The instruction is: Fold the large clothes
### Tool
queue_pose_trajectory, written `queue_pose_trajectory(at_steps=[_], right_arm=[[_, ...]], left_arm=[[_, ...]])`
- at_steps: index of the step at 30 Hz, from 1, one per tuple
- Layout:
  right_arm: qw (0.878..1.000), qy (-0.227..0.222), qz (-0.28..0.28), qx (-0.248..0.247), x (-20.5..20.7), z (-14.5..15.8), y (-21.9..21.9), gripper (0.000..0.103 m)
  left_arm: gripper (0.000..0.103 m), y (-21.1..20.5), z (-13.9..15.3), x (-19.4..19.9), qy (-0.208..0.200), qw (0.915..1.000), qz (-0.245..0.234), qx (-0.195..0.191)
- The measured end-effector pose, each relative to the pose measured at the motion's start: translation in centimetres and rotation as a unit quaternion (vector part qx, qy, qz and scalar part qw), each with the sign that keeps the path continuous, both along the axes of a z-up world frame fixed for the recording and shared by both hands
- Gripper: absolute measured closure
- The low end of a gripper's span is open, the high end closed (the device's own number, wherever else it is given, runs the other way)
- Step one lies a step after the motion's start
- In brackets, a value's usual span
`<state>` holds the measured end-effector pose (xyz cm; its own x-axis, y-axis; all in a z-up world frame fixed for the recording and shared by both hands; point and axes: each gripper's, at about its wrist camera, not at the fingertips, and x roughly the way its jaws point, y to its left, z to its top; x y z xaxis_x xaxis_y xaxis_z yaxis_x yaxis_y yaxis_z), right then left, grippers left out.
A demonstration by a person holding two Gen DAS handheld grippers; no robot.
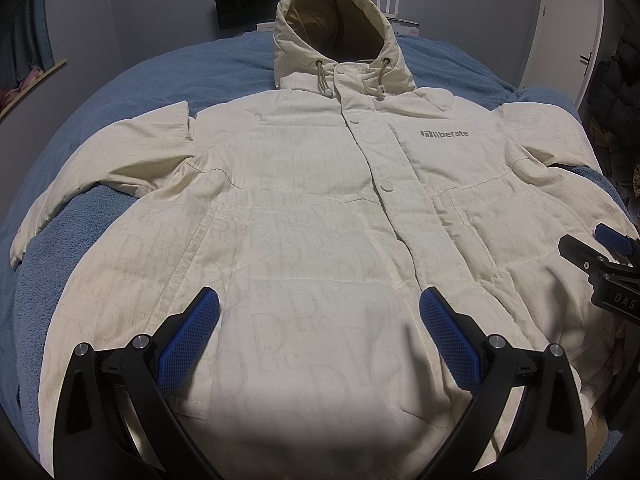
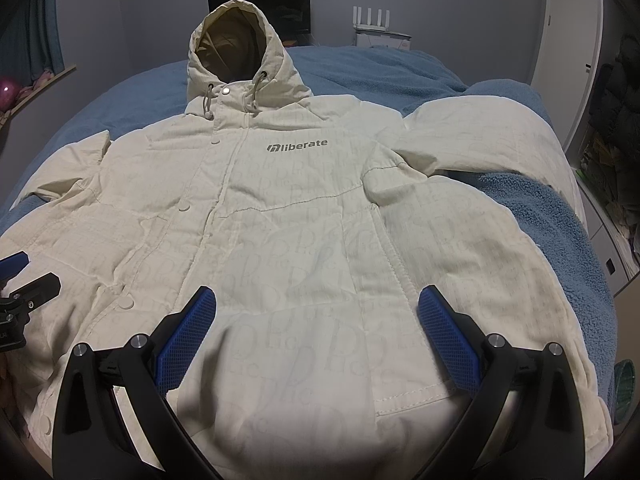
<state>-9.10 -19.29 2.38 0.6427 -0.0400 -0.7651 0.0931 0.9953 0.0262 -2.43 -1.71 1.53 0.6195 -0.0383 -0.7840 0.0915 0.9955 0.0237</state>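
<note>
- The jacket [image 1: 304, 208] is matt cream cloth, puffy and quilted, with a faint printed letter pattern.
- The blanket [image 1: 160, 80] on the bed is rough, nubbly blue fleece.
- The left tool [image 1: 319, 300] has matt black plastic arms, blue textured pads [image 1: 192, 336] and shiny metal pins.

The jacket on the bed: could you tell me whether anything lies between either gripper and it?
Nothing visible does. The cream jacket lies spread flat on the blue blanket, front up. The left gripper and right gripper both hang open directly over its lower front, with only air between.
</note>
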Motion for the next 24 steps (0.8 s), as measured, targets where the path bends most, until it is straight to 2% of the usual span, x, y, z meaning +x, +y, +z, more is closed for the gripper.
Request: queue_pose_trajectory(at_steps=[24], right_arm=[[1.000, 0.001, 0.000, 0.000, 0.02, -0.07, -0.06, 0.006]], left_arm=[[0.006, -0.07, -0.09, -0.08, 0.001, 1.0000, 0.000, -0.001]])
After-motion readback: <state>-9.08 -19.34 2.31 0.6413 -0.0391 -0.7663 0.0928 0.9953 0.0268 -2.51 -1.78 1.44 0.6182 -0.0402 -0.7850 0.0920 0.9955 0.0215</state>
